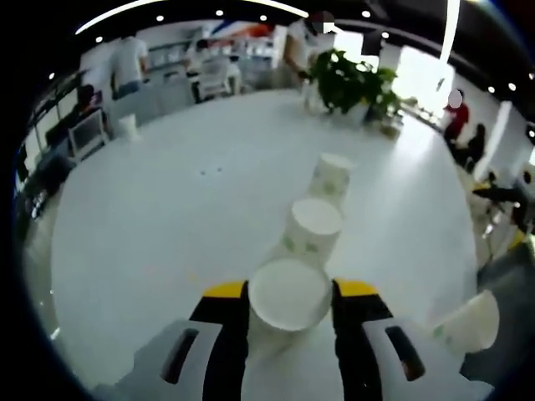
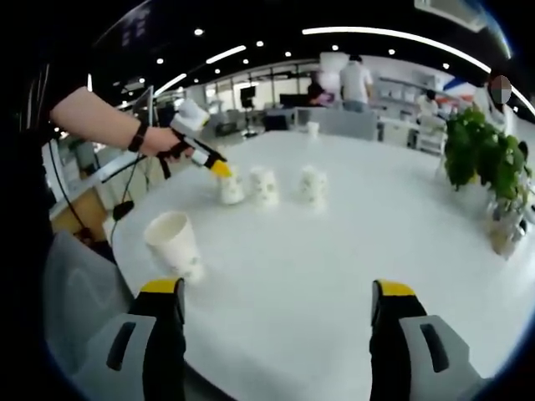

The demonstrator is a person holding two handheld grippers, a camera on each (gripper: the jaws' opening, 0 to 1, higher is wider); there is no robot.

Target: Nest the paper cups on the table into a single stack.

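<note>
Between my left gripper's yellow-tipped jaws sits a white paper cup, and both jaws press its sides. Beyond it two more cups stand in a line on the white table. Another cup leans at the right edge. In the right gripper view, a hand holds the left gripper at the leftmost cup of a row of three, with the others beside it. My right gripper stands open over bare table, with a lone cup just beyond its left jaw.
A potted plant stands at the table's far right edge, also seen as the plant at the far end. A small cup stands far off at the back. People and desks surround the table. The table edge runs close under the right gripper.
</note>
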